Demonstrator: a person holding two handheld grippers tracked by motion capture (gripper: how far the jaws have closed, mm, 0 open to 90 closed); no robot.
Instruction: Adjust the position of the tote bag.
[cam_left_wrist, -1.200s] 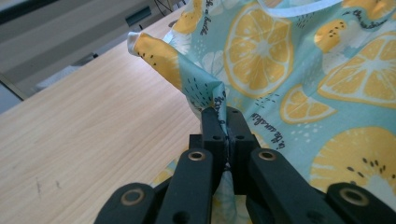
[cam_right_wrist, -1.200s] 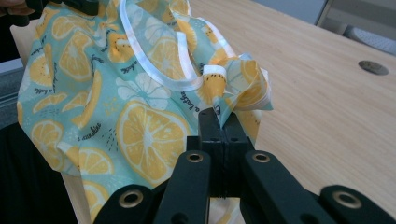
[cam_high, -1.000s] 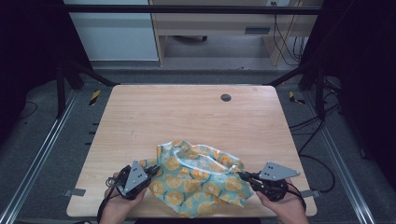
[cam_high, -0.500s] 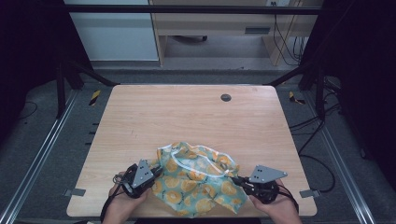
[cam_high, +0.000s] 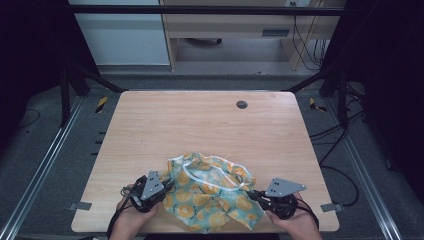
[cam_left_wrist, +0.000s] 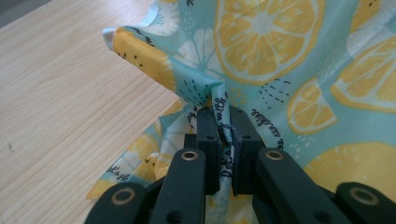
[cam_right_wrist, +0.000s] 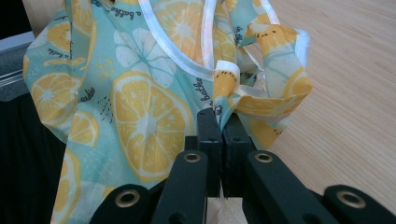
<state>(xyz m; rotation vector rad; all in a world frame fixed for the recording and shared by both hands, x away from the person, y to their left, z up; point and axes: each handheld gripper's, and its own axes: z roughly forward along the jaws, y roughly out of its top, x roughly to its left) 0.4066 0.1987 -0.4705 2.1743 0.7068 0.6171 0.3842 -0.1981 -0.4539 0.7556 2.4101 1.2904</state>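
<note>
Lemon-print cloth (cam_high: 212, 192), thin and limp, lying bunched at the near edge of the worktop (cam_high: 200, 125), between the two grippers and partly hanging past that edge toward the person. Left gripper (cam_high: 162, 187) pinching a gathered fold of it, fingers (cam_left_wrist: 209, 140) pressed together on the fabric just ahead of the tips. Right gripper (cam_high: 257, 195) likewise clamping a fold close to the white-bound hem (cam_right_wrist: 182, 60), fingers (cam_right_wrist: 209, 135) closed tight on it. Probably handling light and floppy, sagging and creasing wherever unsupported, a little slick along the binding, not fragile. Best held at corners or along the hem, well apart, keeping tension between both sets of fingers. Beyond the fingertips, plenty of bare wood reaching to the far edge, broken by a small round grommet (cam_high: 242, 104); behind the fingers, hardly any worktop left, so spreading forward looking like the safer direction.
</note>
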